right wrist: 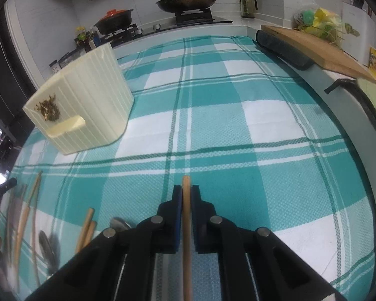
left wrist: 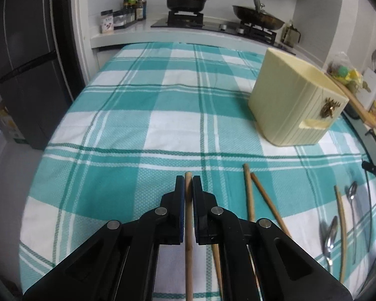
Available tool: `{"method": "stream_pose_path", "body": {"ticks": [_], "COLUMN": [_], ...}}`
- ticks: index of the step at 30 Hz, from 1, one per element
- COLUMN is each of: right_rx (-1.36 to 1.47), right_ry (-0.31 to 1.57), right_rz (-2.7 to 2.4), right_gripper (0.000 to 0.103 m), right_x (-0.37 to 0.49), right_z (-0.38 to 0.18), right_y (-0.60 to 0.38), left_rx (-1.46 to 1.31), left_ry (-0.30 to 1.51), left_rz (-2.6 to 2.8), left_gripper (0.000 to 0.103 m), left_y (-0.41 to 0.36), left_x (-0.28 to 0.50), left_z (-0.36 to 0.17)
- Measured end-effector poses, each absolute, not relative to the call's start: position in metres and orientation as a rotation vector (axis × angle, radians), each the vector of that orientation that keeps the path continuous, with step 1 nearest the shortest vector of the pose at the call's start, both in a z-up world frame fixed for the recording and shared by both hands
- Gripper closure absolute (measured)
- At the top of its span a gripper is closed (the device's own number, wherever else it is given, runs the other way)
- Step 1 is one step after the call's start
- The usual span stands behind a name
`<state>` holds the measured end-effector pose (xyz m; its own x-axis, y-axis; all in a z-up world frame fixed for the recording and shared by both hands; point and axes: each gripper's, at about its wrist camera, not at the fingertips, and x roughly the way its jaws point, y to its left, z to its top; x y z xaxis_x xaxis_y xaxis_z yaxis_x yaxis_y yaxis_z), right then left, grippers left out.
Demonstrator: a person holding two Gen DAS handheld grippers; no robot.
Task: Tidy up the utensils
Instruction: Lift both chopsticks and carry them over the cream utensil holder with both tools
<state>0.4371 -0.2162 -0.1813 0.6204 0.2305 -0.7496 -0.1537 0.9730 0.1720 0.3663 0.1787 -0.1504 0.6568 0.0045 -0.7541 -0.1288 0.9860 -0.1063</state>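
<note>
Now both sets of fingers pinch a chopstick [left wrist: 188, 225] [right wrist: 186, 238], each lengthwise, tip forward.

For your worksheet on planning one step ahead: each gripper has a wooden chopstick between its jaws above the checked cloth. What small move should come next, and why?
Probably carry both toward the cream utensil holder and over its open top. The left gripper and right gripper are each shut on a chopstick, while the other chopsticks and spoons lie on the cloth.
</note>
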Motion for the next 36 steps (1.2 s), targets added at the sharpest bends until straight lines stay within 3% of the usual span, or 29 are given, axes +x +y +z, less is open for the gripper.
{"method": "stream_pose_path", "body": {"ticks": [20, 27, 36], "right_rx": [0.100, 0.073, 0.064], "right_ry": [0.608, 0.510, 0.623], "right_rz": [0.433, 0.439, 0.393], "right_gripper": [0.096, 0.096, 0.096], "right_x": [0.316, 0.296, 0.308], "right_z": [-0.016, 0.009, 0.012], "right_y": [-0.208, -0.202, -0.202], "left_rx": [-0.225, -0.202, -0.181], "left_ry": [0.630, 0.584, 0.577], "left_rz": [-0.104, -0.137, -0.140], "left_gripper": [0.099, 0.099, 0.099], "left_y": [0.157, 0.141, 0.136], "left_x": [0.276, 0.265, 0.266], "left_z": [-0.007, 0.021, 0.035]}}
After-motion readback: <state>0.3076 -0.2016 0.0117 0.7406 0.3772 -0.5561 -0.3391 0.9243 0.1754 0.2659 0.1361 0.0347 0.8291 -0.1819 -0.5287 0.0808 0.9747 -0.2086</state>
